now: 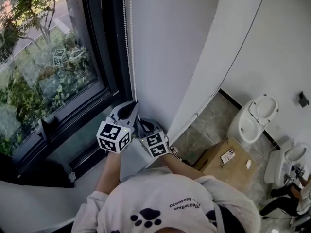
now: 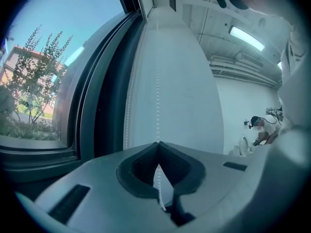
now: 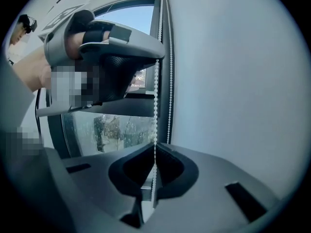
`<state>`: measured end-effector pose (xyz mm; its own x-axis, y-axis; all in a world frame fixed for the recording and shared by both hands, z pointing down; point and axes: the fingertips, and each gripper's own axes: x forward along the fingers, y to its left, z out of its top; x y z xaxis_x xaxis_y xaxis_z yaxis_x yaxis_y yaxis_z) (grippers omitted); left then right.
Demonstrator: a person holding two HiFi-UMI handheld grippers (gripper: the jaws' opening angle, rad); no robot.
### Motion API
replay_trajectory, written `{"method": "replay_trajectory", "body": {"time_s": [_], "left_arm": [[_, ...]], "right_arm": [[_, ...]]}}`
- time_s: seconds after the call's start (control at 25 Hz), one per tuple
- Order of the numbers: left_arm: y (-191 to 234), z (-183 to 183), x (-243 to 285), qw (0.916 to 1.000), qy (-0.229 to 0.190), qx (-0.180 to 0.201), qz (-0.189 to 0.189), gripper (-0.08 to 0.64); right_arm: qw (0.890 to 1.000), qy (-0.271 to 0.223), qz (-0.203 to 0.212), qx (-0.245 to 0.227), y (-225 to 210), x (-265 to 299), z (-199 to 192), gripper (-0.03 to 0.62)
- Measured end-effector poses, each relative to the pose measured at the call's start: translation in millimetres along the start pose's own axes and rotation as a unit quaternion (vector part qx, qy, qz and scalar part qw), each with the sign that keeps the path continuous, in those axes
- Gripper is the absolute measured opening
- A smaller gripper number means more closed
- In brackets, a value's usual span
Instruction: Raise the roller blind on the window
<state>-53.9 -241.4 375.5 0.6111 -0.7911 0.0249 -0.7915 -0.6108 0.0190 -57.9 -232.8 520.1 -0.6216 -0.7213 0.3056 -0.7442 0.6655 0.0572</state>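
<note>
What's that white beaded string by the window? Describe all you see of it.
The bead chain is a string of small white beads, seemingly plastic, hanging in two vertical strands beside the dark window frame, against the white wall. One strand runs taut: the left hand-held gripper is shut on it above, the right hand-held gripper below.

A white beaded pull chain (image 2: 157,91) hangs just right of the dark-framed glass window (image 1: 48,76). On it, your left gripper (image 2: 158,145) sits above your right gripper (image 3: 155,148). Well right of the window: brown cardboard box (image 1: 216,165), white ceramic toilet (image 1: 253,118).
</note>
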Motion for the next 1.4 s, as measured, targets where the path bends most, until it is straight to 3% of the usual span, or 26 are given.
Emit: {"method": "replay_trajectory", "body": {"time_s": [0.44,0.52,0.6,0.84,1.12,1.4], "left_arm": [[-1,0,-1,1.0000,-0.002,-0.001,0.000,0.009],[0,0,-1,1.0000,-0.003,-0.003,0.000,0.009],[1,0,-3,1.0000,-0.005,-0.006,0.000,0.009],[2,-1,-10,0.9998,-0.011,-0.013,0.004,0.009],[-4,-3,-13,0.9999,-0.009,-0.013,0.000,0.008],[-7,-4,-15,0.9999,-0.009,-0.013,-0.003,0.008]], "right_arm": [[0.998,-0.047,0.014,0.032,-2,-35,43,0.017],[0.997,-0.061,0.020,0.039,0,-44,54,0.061],[0.996,-0.076,0.028,0.048,2,-53,67,0.094],[0.986,-0.154,0.039,0.059,3,-83,132,0.095],[0.975,-0.212,0.046,0.039,-1,-94,210,0.095],[0.975,-0.217,0.051,0.013,1,-86,252,0.069]]}}
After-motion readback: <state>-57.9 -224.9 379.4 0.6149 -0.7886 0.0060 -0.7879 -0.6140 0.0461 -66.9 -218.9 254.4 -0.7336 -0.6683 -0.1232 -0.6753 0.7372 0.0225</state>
